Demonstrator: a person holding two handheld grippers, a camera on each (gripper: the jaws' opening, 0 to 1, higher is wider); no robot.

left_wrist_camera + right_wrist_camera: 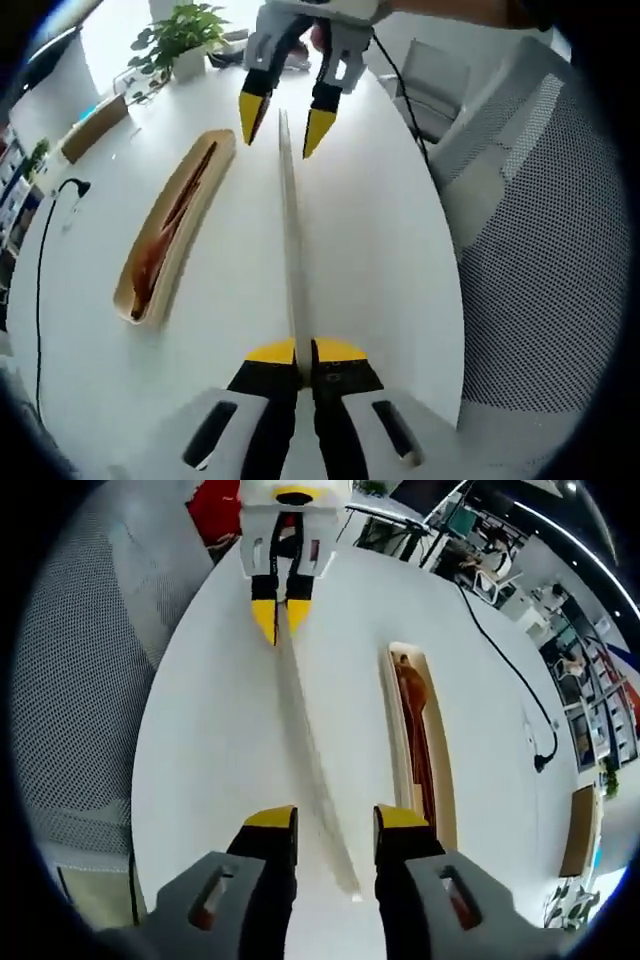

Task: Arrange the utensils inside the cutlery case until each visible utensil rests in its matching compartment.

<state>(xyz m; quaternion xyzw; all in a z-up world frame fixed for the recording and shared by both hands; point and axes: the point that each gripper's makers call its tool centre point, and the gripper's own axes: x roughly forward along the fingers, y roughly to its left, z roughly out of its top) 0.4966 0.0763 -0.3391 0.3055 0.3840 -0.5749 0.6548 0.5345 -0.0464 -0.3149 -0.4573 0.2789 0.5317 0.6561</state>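
Cutlery case on table, lid beside it, plant behind

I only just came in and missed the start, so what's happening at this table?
A person works two handheld grippers over a white table. The left gripper is clamped on one end of a long pale lid-like strip, while the right gripper, jaws open, straddles its other end. The open cutlery case, with reddish-brown utensils inside, lies beside it.

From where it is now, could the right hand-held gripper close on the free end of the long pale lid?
Probably yes. The right hand-held gripper is open, and the free end of the long pale flat lid already lies between its jaws. The left hand-held gripper grips the other end, and nothing blocks the way.
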